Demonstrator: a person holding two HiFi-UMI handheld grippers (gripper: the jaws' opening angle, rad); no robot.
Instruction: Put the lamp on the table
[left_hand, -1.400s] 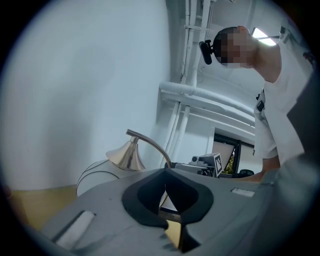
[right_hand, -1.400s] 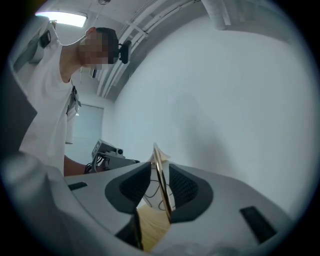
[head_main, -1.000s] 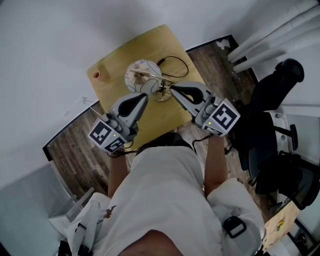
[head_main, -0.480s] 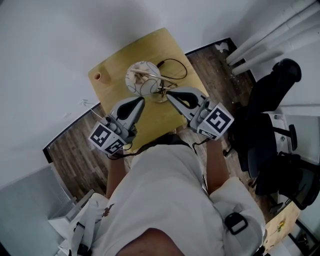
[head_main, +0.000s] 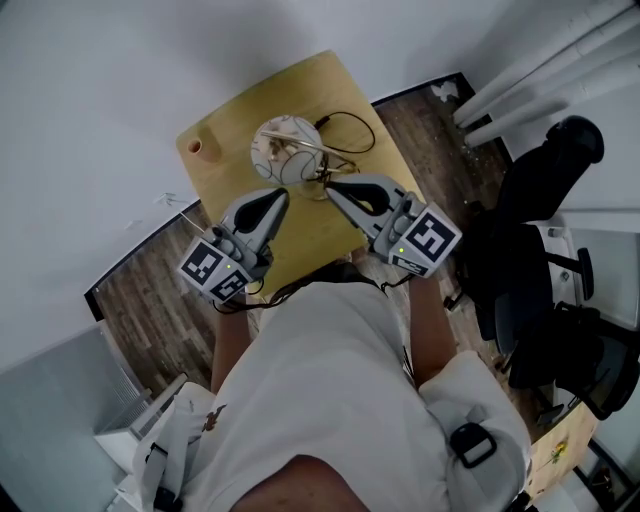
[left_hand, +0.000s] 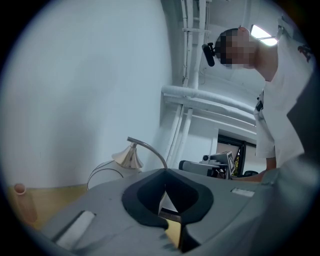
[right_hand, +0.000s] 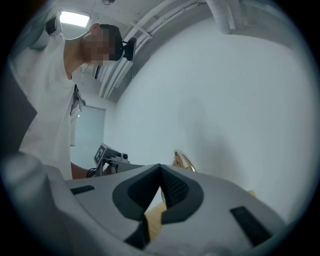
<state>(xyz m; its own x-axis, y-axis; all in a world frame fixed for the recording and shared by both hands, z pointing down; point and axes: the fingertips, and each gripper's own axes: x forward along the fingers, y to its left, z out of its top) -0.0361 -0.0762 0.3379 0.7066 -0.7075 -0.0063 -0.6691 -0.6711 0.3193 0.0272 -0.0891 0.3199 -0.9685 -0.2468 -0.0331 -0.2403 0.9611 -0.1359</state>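
The white-globed lamp with a curved brass-coloured arm (head_main: 285, 152) is already standing upright on the pale yellow wooden table (head_main: 240, 105). It is sitting just ahead of both tools, in the gap they are pointing into. The left hand-held gripper (head_main: 272, 203) is pointing at the globe side, and its own view is showing the globe and brass cone (left_hand: 126, 157) close above its nose. The right hand-held gripper (head_main: 333, 187) is aiming at the foot of the arm and looks the nearer of the two to the base; only a brass edge (right_hand: 183, 160) is peeking over it in its view. Both are clenched with nothing between the jaws, neither touching the lamp as far as can be seen. The arm is arching from the base on the right up to the globe on the left. A black cord (head_main: 352, 128) is looping behind it, and a small tan cylinder (head_main: 196, 149) is standing well apart at the table's far left corner. Dark plank flooring (head_main: 150, 300), white walls, white pipes (head_main: 540, 70) and a black office chair (head_main: 545, 200) are surrounding the table.
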